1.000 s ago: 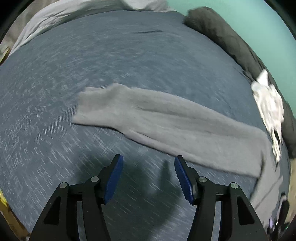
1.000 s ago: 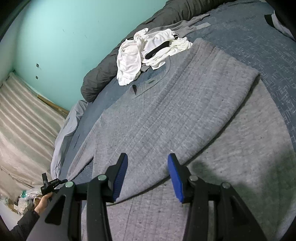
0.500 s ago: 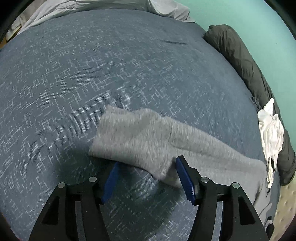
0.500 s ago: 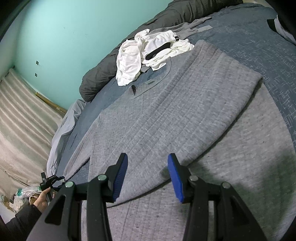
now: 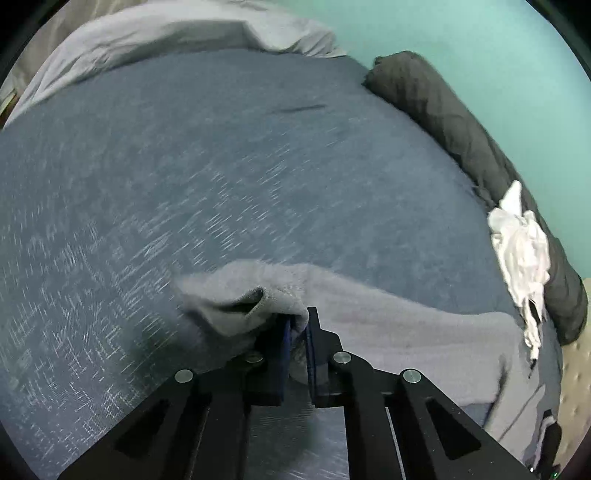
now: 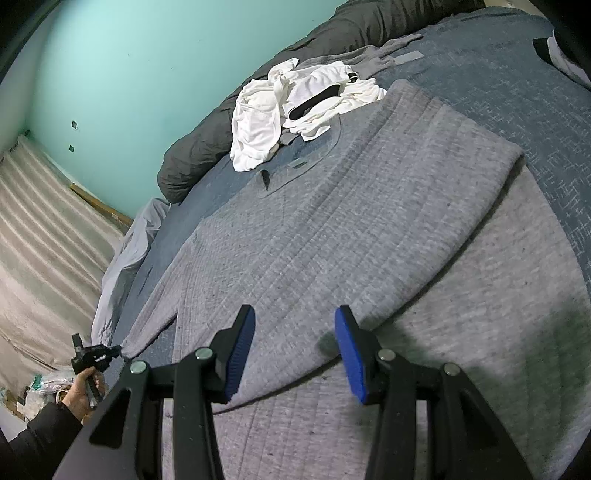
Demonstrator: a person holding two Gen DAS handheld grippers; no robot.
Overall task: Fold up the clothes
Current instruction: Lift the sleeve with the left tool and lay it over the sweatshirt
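Grey sweatshirt (image 6: pixel 369 229) is lying on bed (image 5: pixel 184 166); left hand-held gripper (image 5: pixel 297 328) is pinching its sleeve cuff (image 5: pixel 240 299), lower centre. Right hand-held gripper (image 6: pixel 293 332) is hovering wide over it. No legible writing.

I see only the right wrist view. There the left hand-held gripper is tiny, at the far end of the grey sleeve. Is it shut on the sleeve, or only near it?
Observer: It is shut. In the left wrist view the left hand-held gripper pinches the cuff of the sleeve between its blue pads.
Operator: Does the cuff lie flat?
Observer: No. It is bunched, and its opening gapes just left of the pads.
Operator: What lies beyond the cuff on that side?
Observer: Only bare blue bedcover, up to a pale grey sheet at the far edge.
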